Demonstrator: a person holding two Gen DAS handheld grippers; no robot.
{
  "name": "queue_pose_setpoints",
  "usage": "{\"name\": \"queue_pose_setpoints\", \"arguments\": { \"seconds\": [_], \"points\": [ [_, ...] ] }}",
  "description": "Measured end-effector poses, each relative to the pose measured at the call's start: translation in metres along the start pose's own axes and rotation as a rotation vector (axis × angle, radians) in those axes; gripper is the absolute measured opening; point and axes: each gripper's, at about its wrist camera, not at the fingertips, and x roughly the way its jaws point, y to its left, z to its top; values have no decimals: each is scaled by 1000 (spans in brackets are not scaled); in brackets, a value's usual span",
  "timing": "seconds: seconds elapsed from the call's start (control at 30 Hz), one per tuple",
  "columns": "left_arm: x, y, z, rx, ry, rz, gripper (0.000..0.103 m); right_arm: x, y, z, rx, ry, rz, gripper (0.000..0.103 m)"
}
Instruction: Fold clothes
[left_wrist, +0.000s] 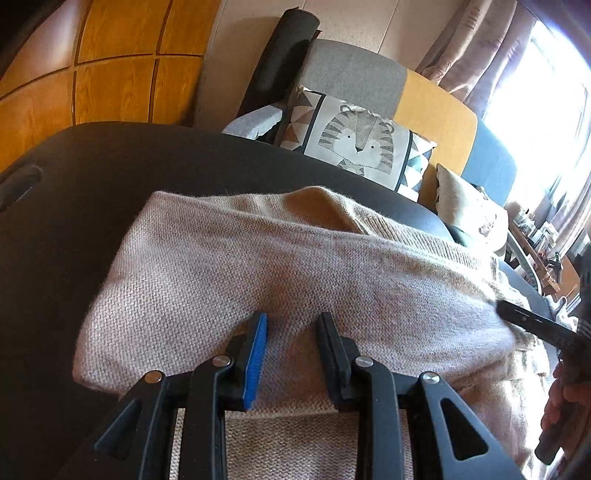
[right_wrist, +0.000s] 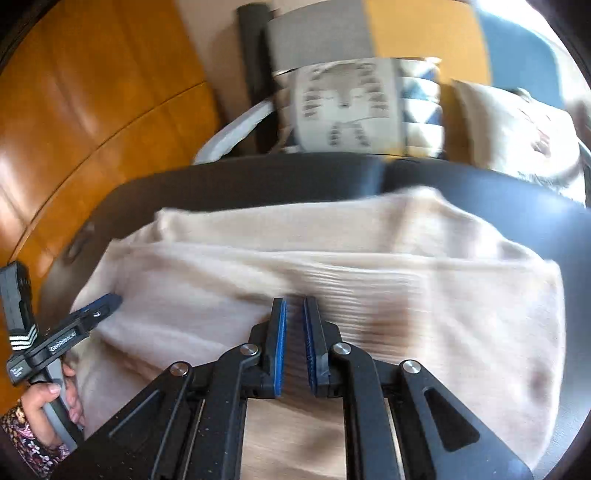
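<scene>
A beige knit sweater (left_wrist: 280, 258) lies folded over on the dark table (left_wrist: 92, 166). In the left wrist view my left gripper (left_wrist: 291, 325) stands open at the near fold, its tips resting on the knit and fabric showing in the gap. In the right wrist view, which is blurred by motion, the sweater (right_wrist: 369, 258) spreads across the table (right_wrist: 258, 181). My right gripper (right_wrist: 295, 306) is shut to a narrow slit with ribbed knit between the blue pads. The left gripper (right_wrist: 107, 301) shows at the sweater's left edge, the right gripper (left_wrist: 506, 308) at its right edge.
Behind the table stands a sofa with a tiger-print cushion (left_wrist: 354, 140) and a cream cushion (left_wrist: 469, 210). Wooden floor (left_wrist: 110, 74) lies to the left. A hand (right_wrist: 40, 398) in a patterned sleeve holds the left gripper's handle. Bright window at far right.
</scene>
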Motion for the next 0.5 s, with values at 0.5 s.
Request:
{"name": "queue_pose_setpoints", "arguments": {
  "seconds": [0.5],
  "points": [
    [3,2,4,-14,-7,-21,29,-15,31,-24,1,13,64,8]
  ]
}}
